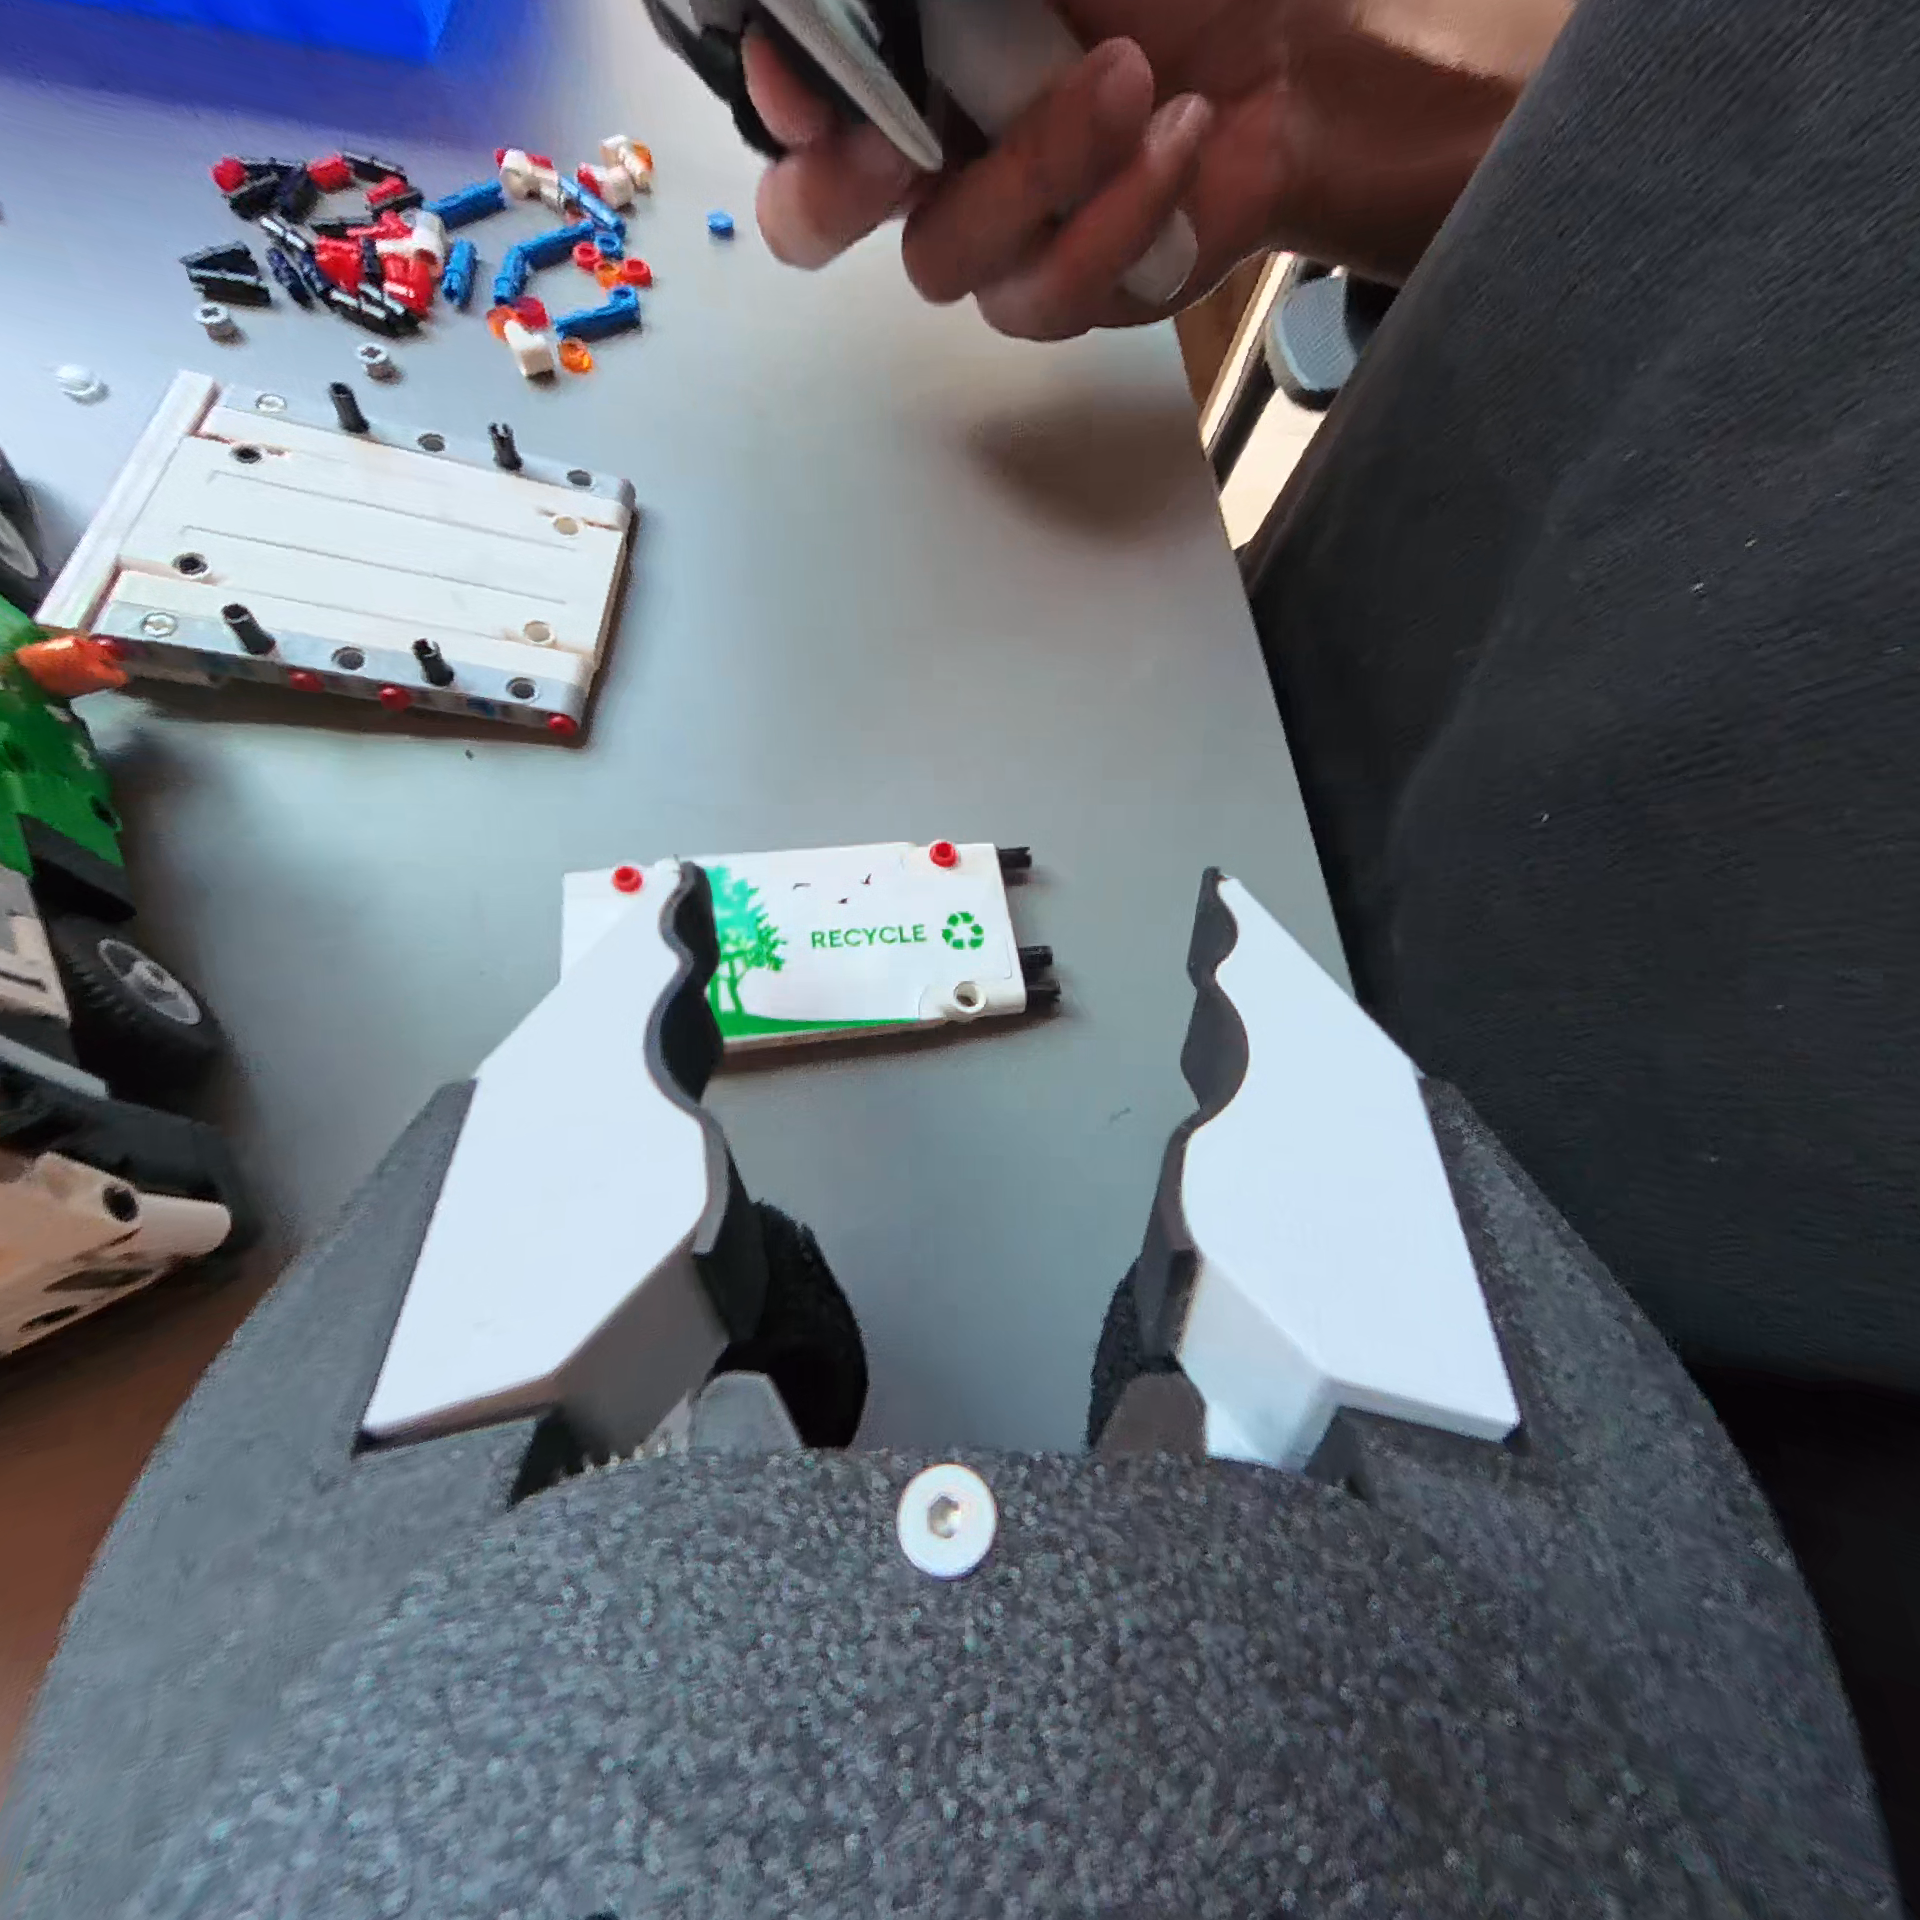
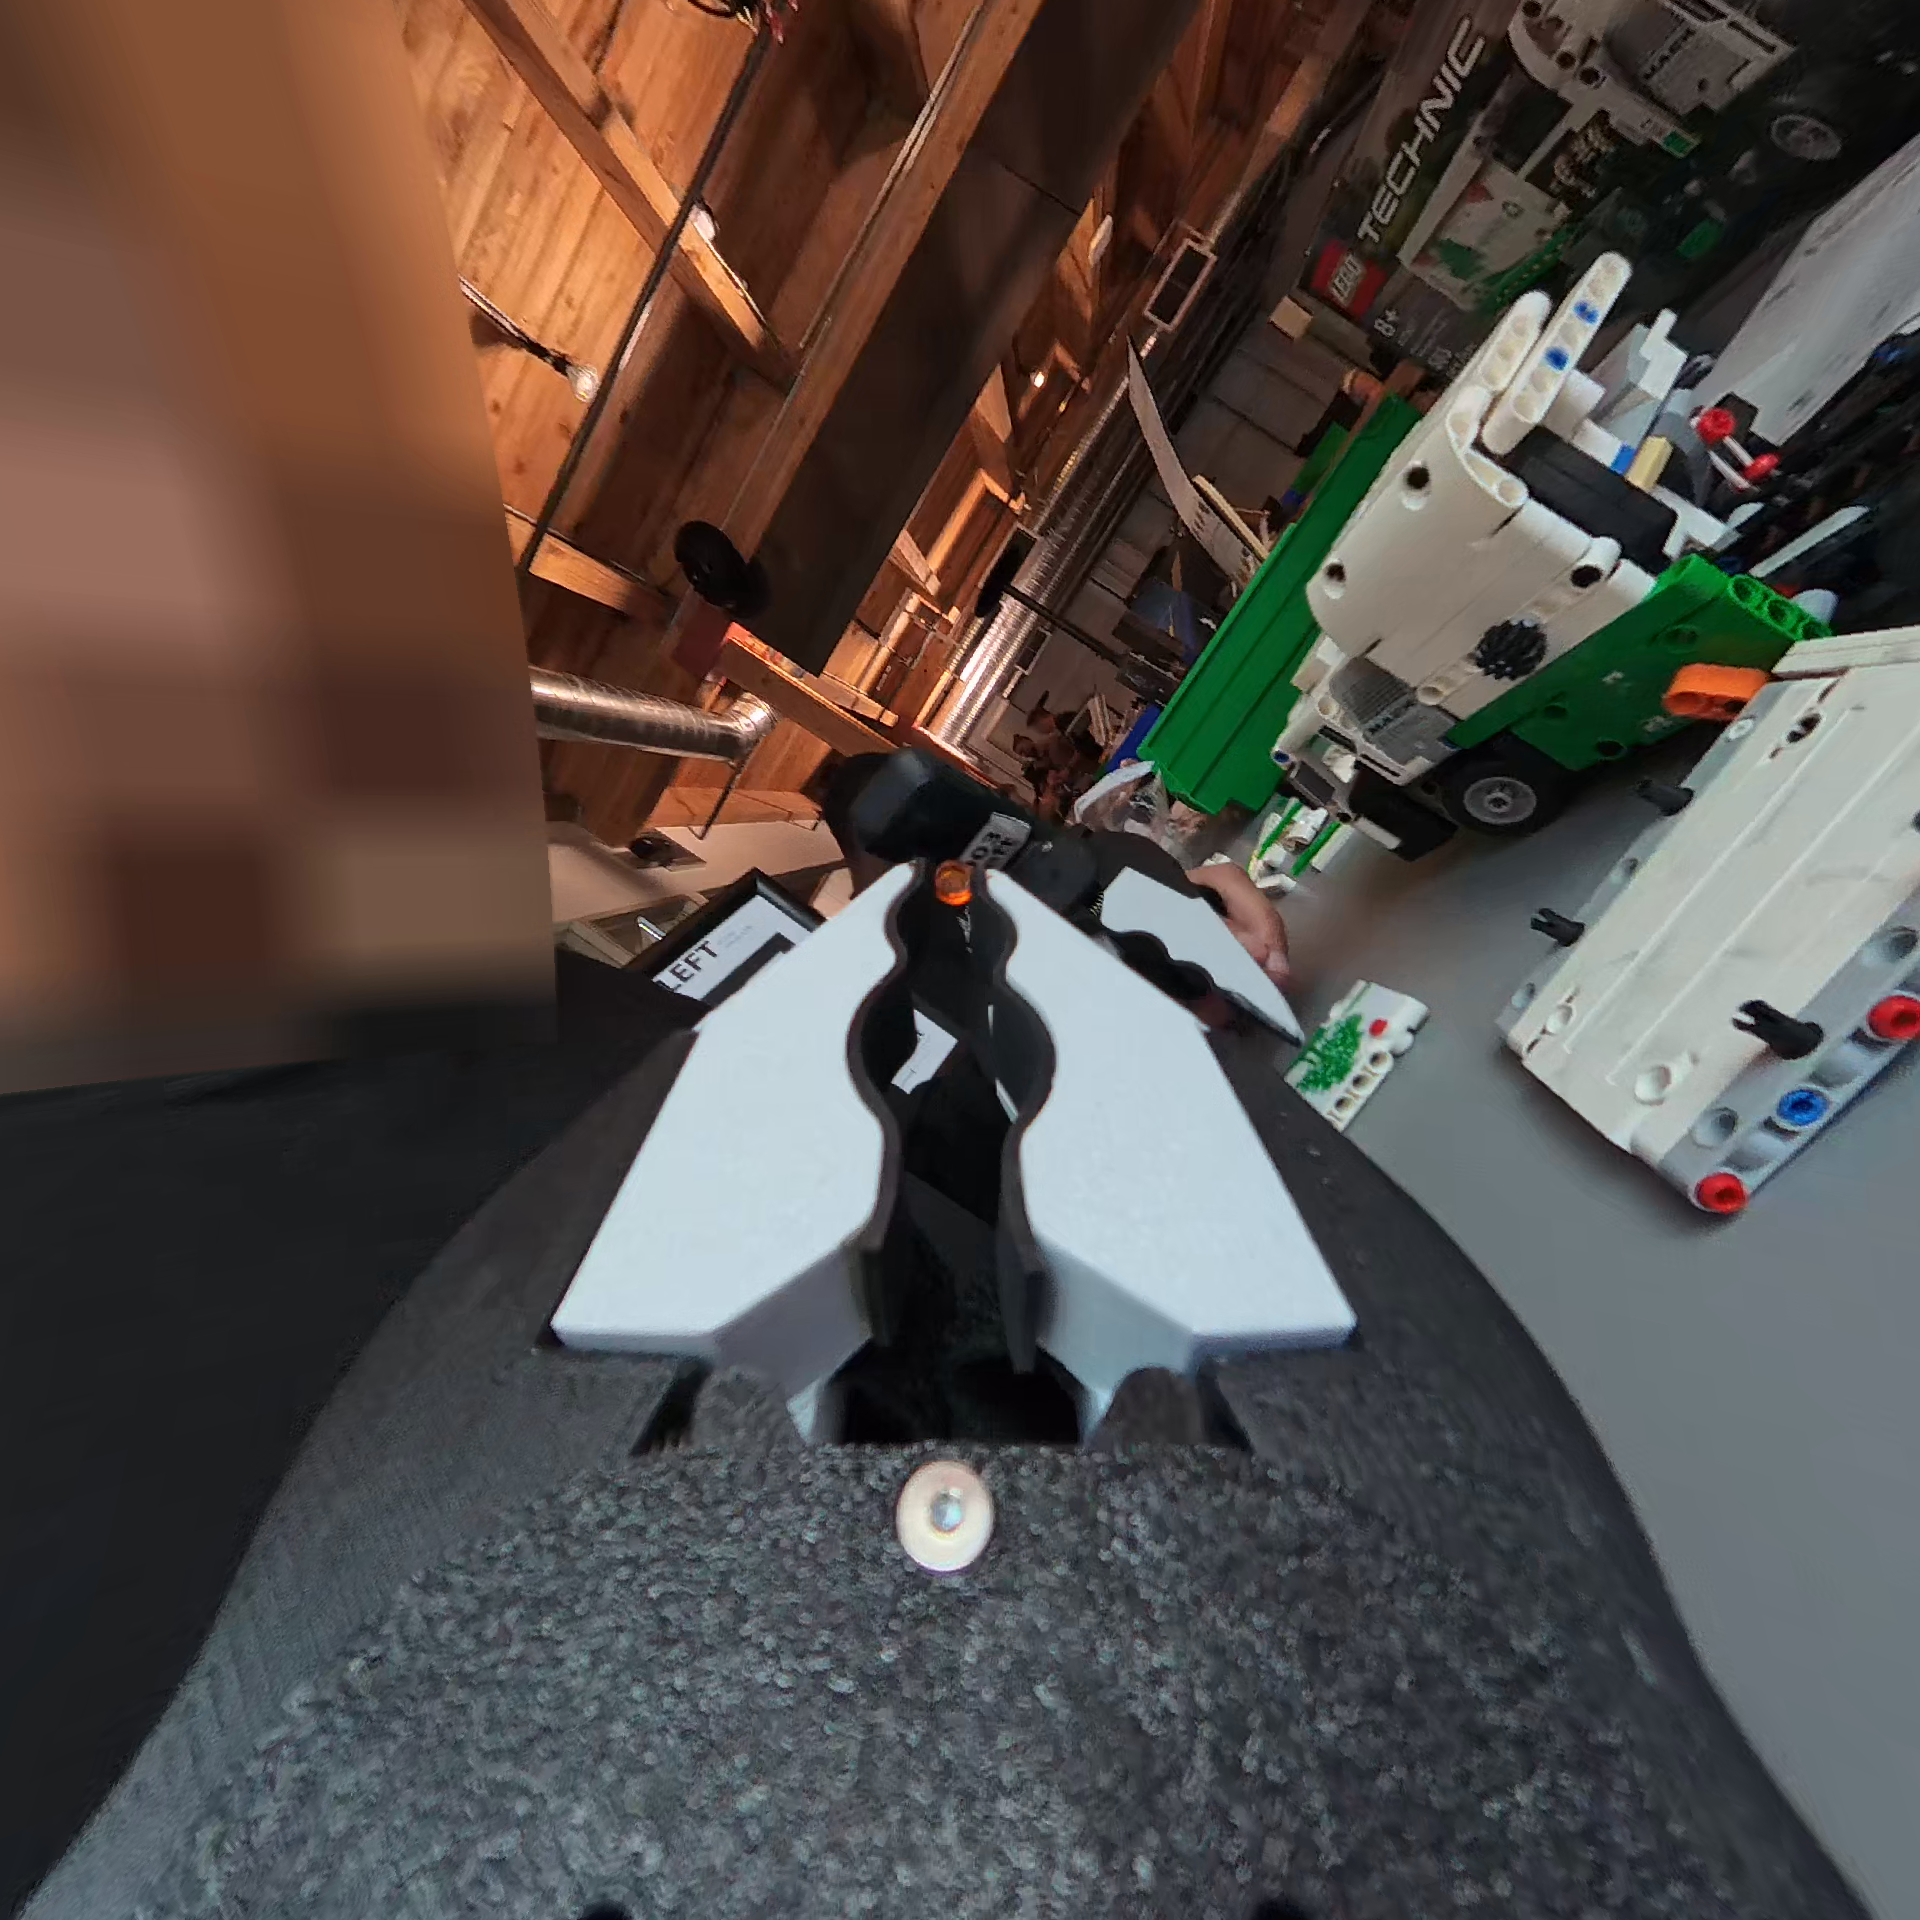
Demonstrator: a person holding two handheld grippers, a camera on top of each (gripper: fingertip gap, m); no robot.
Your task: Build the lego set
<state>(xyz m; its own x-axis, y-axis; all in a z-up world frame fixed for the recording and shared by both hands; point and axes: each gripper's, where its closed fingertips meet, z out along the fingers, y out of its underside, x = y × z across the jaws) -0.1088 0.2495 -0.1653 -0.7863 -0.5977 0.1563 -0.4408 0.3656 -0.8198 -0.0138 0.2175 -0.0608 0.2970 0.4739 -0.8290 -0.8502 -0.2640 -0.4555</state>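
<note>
We see the left gripper (image 1: 945, 883) spread wide over the white printed panel (image 1: 862, 940) on the grey table (image 1: 883, 623). Beyond that panel lie a larger white plate (image 1: 353, 530) and loose pieces (image 1: 416, 249). The right gripper (image 2: 951, 883) pinches a small orange stud (image 2: 951, 881) at its tips, raised off the table, toy truck (image 2: 1507, 644) behind.

Toy truck (image 1: 62, 935) cut by frame edge; printed panel (image 1: 852, 945) partly behind finger
</note>
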